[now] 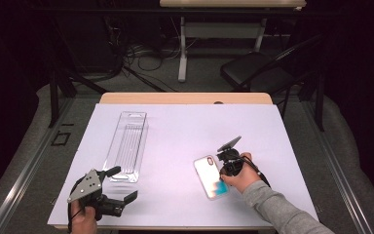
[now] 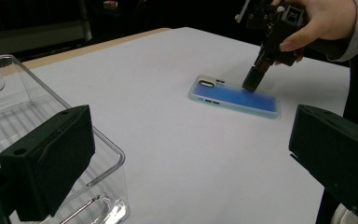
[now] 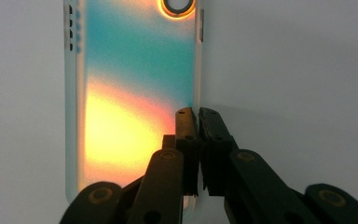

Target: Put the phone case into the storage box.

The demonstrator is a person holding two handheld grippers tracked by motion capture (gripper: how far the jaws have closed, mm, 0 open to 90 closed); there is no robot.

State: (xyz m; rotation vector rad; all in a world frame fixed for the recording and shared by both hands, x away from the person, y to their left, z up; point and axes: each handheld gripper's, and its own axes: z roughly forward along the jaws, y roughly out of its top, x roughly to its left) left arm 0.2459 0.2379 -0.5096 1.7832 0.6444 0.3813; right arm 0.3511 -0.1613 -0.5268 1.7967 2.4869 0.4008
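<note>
Both jaws of the right hand-held gripper [image 3: 197,112] are pinching the phone case's [image 3: 135,93] edge, readying a lift toward the clear tray [image 1: 126,144] while the left hand-held gripper [image 1: 121,185] is waiting agape.

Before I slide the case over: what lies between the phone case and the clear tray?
Nothing: the high view shows bare white sheet between phone case and clear tray.
</note>
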